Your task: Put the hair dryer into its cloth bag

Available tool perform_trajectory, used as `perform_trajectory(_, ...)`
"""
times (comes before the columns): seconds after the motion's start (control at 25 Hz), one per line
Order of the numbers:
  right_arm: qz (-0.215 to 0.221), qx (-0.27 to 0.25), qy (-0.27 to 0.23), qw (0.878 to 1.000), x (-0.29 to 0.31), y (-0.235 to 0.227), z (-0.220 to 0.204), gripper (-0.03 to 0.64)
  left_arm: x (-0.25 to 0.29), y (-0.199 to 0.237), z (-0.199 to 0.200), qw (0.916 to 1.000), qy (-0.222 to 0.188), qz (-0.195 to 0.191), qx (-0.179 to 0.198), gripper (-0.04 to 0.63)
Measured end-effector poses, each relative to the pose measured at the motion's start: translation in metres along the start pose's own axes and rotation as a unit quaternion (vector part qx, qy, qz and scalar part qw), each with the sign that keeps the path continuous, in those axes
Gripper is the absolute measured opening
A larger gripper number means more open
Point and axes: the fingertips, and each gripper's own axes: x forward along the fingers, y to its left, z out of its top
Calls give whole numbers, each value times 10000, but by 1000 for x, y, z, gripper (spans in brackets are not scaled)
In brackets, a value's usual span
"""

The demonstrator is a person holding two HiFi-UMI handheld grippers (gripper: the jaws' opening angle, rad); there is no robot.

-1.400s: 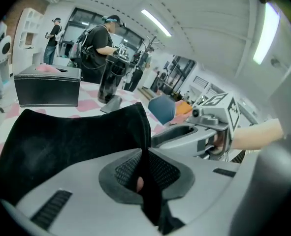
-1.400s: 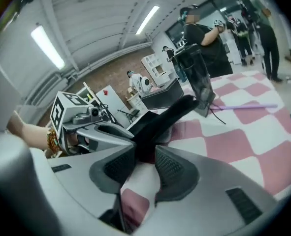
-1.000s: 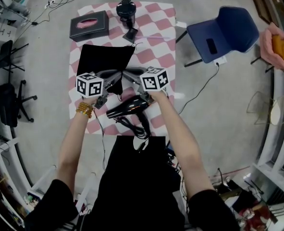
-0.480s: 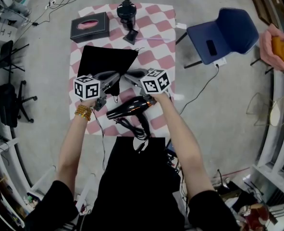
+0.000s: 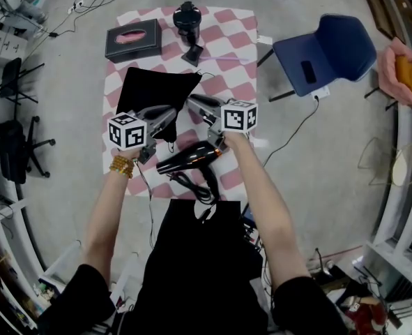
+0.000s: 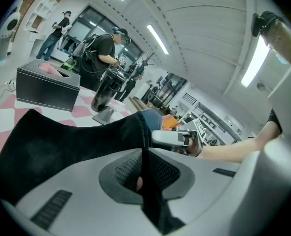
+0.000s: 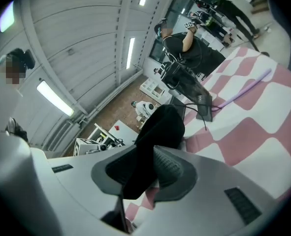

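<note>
The hair dryer (image 5: pixel 188 158) is seen lying on the checked mat (image 5: pixel 226 40), just on the person's side of the cloth bag (image 5: pixel 150 89) and not yet in it. The bag's near edge is kept pinched flat in the left gripper (image 5: pixel 169 115). The right gripper (image 5: pixel 194 102) has been lifted and carried off to the right since half a second ago, and its jaws are opening with black cloth still hanging between them. A wider mouth or a fresh grip is probably being sought before the dryer can be fed in.

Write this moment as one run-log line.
left claw: shut on cloth bag | right claw: opening, bag cloth between | hair dryer: lying outside bag
</note>
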Motion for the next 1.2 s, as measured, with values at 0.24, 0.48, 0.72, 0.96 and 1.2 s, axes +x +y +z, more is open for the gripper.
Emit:
perform_trajectory(0.24, 207, 365, -222, 9989, -3, -5, 5, 115, -2, 4, 1, 9997, -99, -47, -200, 46)
perform_trajectory(0.48, 175, 207, 39, 9996, 2, 3, 0, 37, 0, -2, -4, 9998, 23, -188, -74, 46)
perform_trajectory(0.72, 189, -262, 308, 9990, 4, 13, -3, 21, -5, -5, -3, 9990, 237, -291, 256, 133)
perform_trajectory(0.96, 418, -599, 468, 9962, 11, 32, -2, 18, 7, 3, 15, 9997, 38, -212, 132, 150)
perform_trajectory(1.2, 350, -782, 590, 9946, 11, 33, -1, 18, 8, -4, 17, 9982, -223, -469, -287, 33)
